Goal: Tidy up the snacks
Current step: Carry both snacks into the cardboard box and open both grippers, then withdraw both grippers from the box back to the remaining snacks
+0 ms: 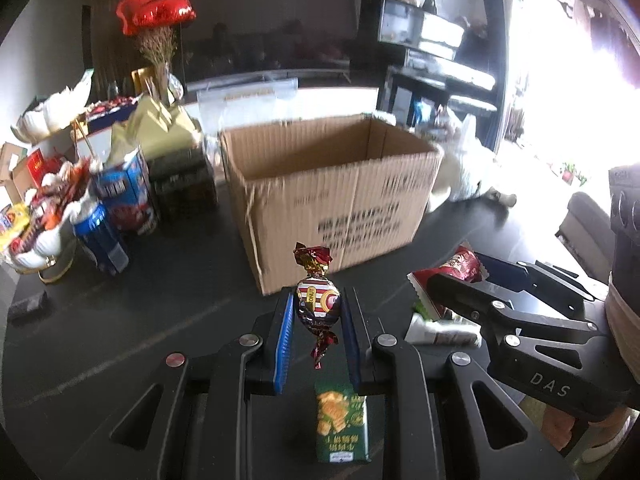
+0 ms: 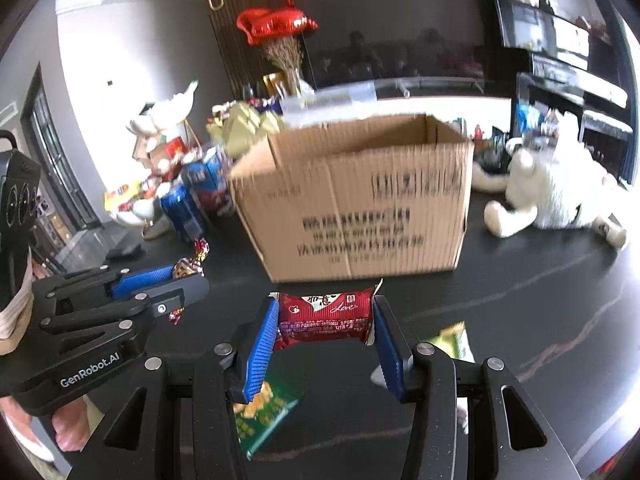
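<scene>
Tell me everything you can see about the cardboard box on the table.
The box is brown corrugated cardboard, open at the top, upright on the dark table. Blurred black print covers its front. What is inside is hidden. Snack packs and cans stand close by on one side, a white plush toy lies on the other. Neither gripper touches it.

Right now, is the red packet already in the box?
No, the red packet sits clamped in the right tongs, in front of the box.

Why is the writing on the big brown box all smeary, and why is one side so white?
Left wrist view: motion blur smears the print on the brown cardboard box; the window at right glares white. Right wrist view: the box's print is smeared too, and the round lens bends the edges.
</scene>
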{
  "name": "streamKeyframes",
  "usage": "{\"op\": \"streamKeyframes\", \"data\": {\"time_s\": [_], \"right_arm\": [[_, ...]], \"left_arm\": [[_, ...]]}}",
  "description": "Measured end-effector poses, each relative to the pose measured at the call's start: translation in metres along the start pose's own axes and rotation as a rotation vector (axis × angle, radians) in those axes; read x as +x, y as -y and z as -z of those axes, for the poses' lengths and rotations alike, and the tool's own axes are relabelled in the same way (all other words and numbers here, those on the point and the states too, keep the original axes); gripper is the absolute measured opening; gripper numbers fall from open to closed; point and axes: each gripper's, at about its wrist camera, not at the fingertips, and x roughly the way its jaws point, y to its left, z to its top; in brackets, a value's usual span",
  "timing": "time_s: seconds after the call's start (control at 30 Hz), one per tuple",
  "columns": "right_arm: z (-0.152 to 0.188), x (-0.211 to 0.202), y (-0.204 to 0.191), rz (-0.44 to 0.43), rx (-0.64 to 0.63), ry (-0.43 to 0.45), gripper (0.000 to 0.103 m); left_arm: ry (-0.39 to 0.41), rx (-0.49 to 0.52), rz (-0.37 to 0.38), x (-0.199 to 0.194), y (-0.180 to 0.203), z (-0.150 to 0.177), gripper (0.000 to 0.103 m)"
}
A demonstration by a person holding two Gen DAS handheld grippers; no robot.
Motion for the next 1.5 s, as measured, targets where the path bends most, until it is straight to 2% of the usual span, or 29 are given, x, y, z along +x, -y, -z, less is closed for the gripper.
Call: {"op": "streamKeyframes", "data": {"time_s": [0.27, 0.4, 0.5, 0.83, 1.17, 1.23, 1.27, 1.3, 1.37, 1.43, 1.5], "right_arm": [[-0.042, -0.014, 0.0, 0.0, -0.032, 0.058, 0.048], [-0.063, -0.014, 0.002, -0.008, -0.038, 0.072, 0.048], [-0.077, -0.011, 0.004, -0.009, -0.038, 0.08, 0.048], [-0.115, 0.019, 0.018, 0.002, -0.042, 0.074, 0.048], [-0.139, 0.057, 0.033, -0.016, -0.047, 0.042, 0.049], [-0.142, 0.065, 0.035, -0.02, -0.052, 0.032, 0.051], [-0.144, 0.069, 0.037, -0.012, -0.055, 0.028, 0.054], [-0.145, 0.072, 0.038, 0.004, -0.054, 0.028, 0.057], [-0.143, 0.072, 0.041, 0.041, -0.047, 0.037, 0.065], [-0.14, 0.07, 0.044, 0.061, -0.044, 0.042, 0.067], [-0.135, 0.067, 0.045, 0.067, -0.053, 0.031, 0.067]], "left_arm": [[0.049, 0.007, 0.015, -0.016, 0.004, -0.039, 0.023], [0.042, -0.002, 0.056, -0.012, 0.004, -0.058, 0.023], [0.048, -0.004, 0.052, -0.008, 0.003, -0.069, 0.023], [0.049, -0.007, 0.033, 0.009, -0.003, -0.101, 0.023], [0.023, -0.029, 0.015, 0.05, -0.012, -0.125, 0.023], [0.019, -0.044, 0.01, 0.055, -0.014, -0.128, 0.032], [0.02, -0.058, 0.001, 0.057, -0.016, -0.129, 0.043], [0.023, -0.065, -0.009, 0.057, -0.017, -0.13, 0.049], [0.034, -0.069, -0.04, 0.055, -0.019, -0.129, 0.05], [0.04, -0.068, -0.075, 0.052, -0.019, -0.124, 0.051], [0.051, -0.064, -0.1, 0.046, -0.017, -0.119, 0.057]]}}
